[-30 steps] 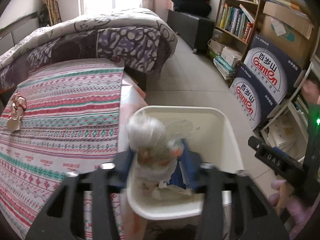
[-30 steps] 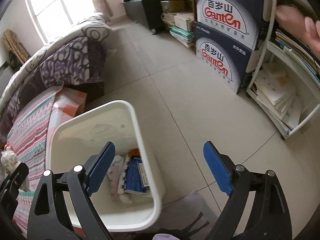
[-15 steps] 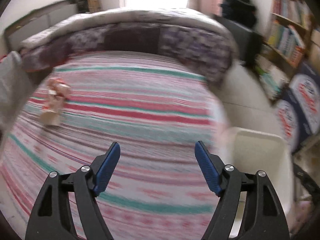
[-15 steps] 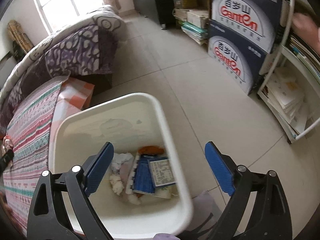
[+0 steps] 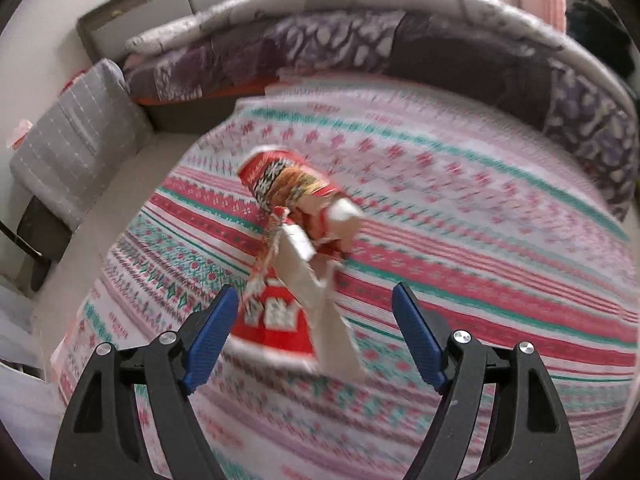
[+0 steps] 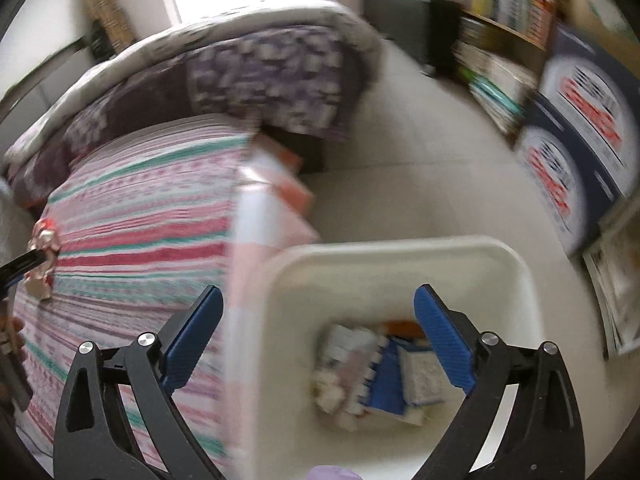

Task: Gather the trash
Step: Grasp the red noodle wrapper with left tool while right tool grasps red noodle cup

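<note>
1. wrapper (image 5: 298,236), crumpled and red, lies on the striped bedspread (image 5: 480,208).
2. left gripper (image 5: 316,336) is spread wide around its near end, gripping nothing.
3. right gripper (image 6: 318,334) gapes empty above the white bin (image 6: 400,264).

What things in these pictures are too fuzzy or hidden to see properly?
- Red wrapper, left wrist view: motion blur smears its print, so the words cannot be read.
- Trash inside the white bin, right wrist view: blurred, and the right hand-held gripper covers part of it.
- Boxes and bookshelf, right wrist view: smeared lettering and book spines.
- Left hand-held gripper: whether it touches the wrapper is unclear.
</note>
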Demonstrator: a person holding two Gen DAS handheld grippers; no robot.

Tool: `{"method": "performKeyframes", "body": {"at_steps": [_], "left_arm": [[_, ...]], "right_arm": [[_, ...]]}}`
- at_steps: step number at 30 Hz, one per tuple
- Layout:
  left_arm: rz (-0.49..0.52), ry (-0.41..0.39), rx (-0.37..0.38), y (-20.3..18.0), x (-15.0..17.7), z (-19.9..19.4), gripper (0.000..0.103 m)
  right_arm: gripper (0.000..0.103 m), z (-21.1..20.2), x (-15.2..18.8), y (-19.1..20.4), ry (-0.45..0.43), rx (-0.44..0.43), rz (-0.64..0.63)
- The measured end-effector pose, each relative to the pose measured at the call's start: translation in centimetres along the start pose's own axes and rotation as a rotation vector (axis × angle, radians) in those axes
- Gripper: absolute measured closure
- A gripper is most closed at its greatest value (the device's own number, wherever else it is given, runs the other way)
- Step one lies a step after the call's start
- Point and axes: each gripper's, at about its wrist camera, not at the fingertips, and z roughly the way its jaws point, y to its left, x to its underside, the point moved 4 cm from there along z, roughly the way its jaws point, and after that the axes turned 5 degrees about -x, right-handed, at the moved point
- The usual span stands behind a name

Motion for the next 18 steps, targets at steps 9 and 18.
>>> {"method": "performKeyframes", "body": {"at_steps": [9, 18], "left_arm": [[0.043, -0.018, 0.161, 3.9, 2.8, 2.0, 0.051], [-0.086, 0.005, 0.221, 13.2, 7.8, 0.5, 0.052]], "right_arm": [[0.009, 4.2, -4.7, 15.7, 0.015, -0.170, -0.221], [0.007, 8.3, -5.7, 32.8, 0.070, -0.311, -0.408]]}}
